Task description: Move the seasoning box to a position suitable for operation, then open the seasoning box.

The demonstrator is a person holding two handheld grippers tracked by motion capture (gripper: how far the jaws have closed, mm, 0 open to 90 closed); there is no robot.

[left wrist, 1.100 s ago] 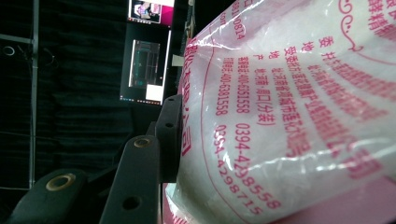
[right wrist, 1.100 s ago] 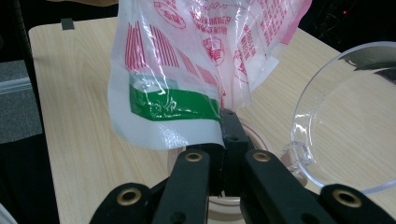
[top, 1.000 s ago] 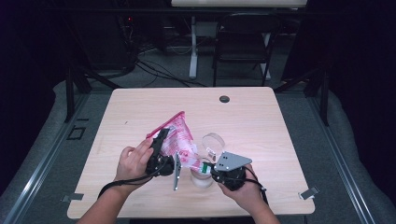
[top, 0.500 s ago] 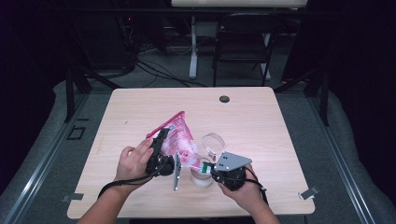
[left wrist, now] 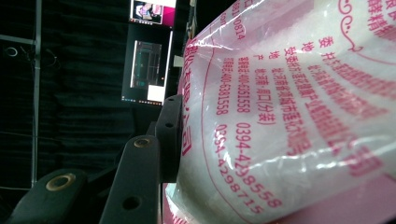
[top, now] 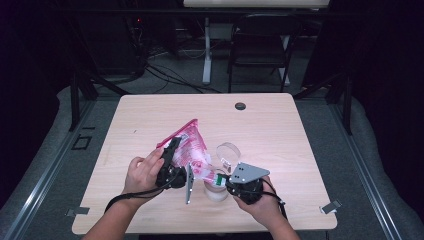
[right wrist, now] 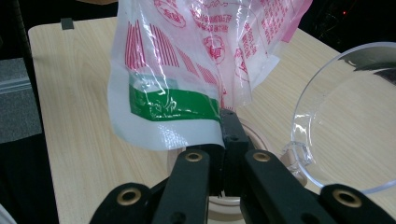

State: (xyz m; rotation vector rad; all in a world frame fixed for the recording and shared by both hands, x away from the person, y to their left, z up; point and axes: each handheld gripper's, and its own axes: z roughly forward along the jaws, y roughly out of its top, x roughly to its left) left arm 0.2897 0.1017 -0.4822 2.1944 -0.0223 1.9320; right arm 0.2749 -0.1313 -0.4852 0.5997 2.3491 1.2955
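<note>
We hold a pink-printed plastic bag (top: 192, 150) of white granules between our two grippers, tilted with its green-banded mouth down over a clear round container (top: 216, 191) on the wooden table (top: 280, 135). Our right gripper (right wrist: 227, 140) has its jaws pressed together on the bag's lower edge, just beside the green stripe; the film comes out straight ahead of the jaw tips and the container sits right under them. Our left gripper (top: 172, 165) is clamped on the bag's upper body: in the left gripper view one black jaw lies flat against the film, with the bulging bag directly to its side. A clear lid (right wrist: 350, 121) lies just to the right of our right gripper's jaws.

We judge the bag soft and shapeless, with thin, slick, crinkly film, and the load inside loose enough to shift as we tilt. It is probably fairly heavy for its skin, so a pinch on bare film could slip or stretch. The best holds look like the ones we have: the sealed or folded edge near the mouth to steer the opening, and a gathered fold higher up to carry the weight
</note>
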